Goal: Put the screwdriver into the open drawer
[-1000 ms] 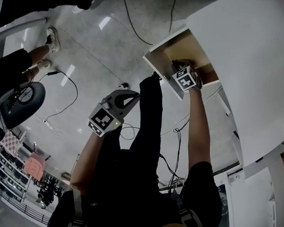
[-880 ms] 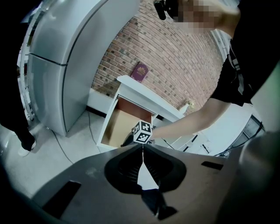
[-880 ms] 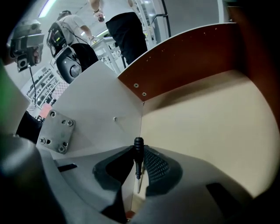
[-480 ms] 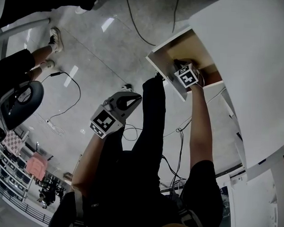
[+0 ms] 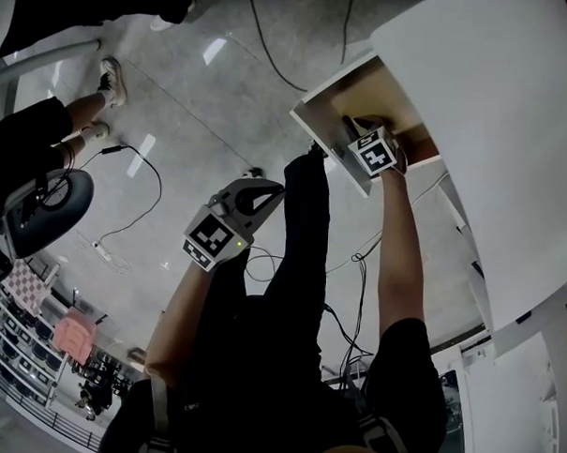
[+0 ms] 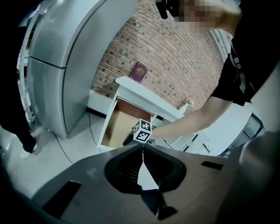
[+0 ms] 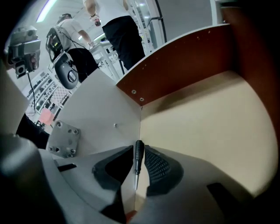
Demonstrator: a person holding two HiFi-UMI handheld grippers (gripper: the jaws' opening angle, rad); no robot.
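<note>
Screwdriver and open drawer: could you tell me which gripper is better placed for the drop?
Right gripper: its jaws hold the screwdriver inside the drawer. The left gripper is shut, empty and outside the drawer.

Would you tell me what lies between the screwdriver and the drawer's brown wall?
Only bare drawer floor separates the screwdriver from the brown wall, per the right gripper view.

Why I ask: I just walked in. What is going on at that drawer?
A person holds a gripper in each hand. The right gripper reaches into the open drawer, its tongs shut on a small black screwdriver that is not yet released. The left gripper hangs back over the floor, its tongs shut and empty.
</note>
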